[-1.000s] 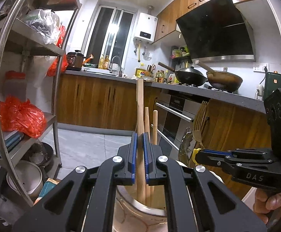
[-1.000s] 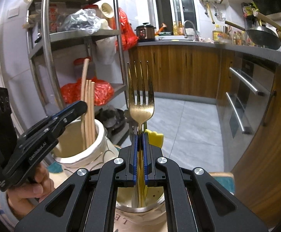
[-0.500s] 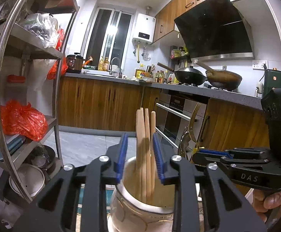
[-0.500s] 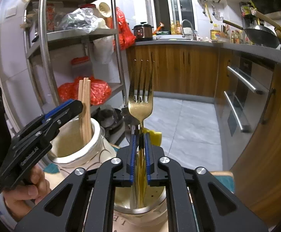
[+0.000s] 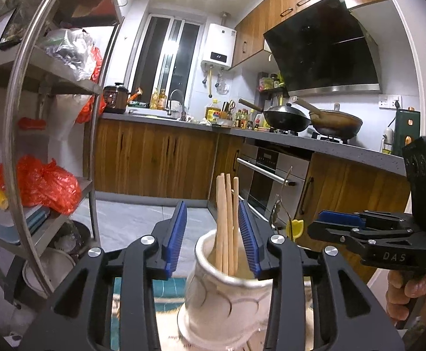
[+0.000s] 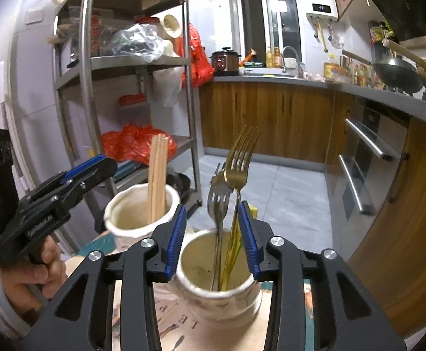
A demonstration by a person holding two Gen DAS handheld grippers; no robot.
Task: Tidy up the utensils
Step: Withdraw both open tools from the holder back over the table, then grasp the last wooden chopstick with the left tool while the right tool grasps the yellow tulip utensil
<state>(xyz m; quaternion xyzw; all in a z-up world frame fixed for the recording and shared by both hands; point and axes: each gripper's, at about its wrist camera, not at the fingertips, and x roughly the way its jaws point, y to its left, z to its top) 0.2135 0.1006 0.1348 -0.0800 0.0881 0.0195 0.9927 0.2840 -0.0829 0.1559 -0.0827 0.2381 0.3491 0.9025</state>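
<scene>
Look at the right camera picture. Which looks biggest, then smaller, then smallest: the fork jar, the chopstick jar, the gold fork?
1. Fork jar, nearest the camera.
2. Chopstick jar, farther back, so true size against the fork jar is unsure.
3. Gold fork, thinnest.

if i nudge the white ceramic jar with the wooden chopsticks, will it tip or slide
The white ceramic jar looks squat and thick-walled, so probably heavy enough to slide rather than tip. The wooden chopsticks stand loose and tall, so they would likely rattle or lean. Glazed ceramic may chip if knocked.
</scene>
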